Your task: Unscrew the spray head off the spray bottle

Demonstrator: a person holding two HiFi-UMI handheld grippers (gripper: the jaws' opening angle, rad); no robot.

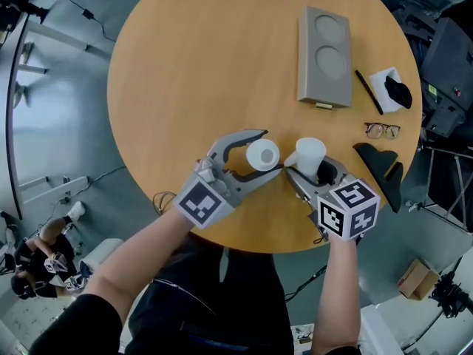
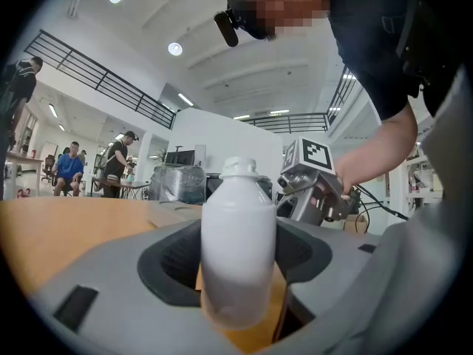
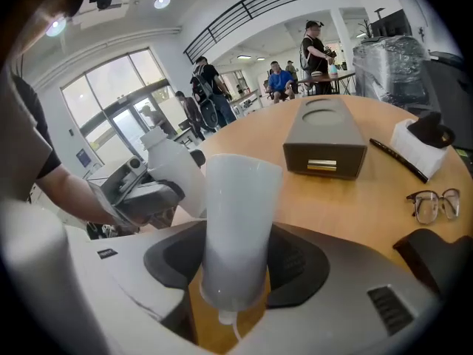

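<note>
L gripper (image 1: 264, 154) grips bottle (image 2: 238, 250); R gripper (image 1: 316, 166) grips detached spray head (image 3: 235, 228).

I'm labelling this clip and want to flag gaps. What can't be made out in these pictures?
- Bottle base: left gripper view, hidden behind the left gripper; whether it rests on the table is unclear.
- Spray head tube end: right gripper view, lost near the lower edge behind the right gripper.
- Black object on the white pad: head view, too small to identify.
</note>
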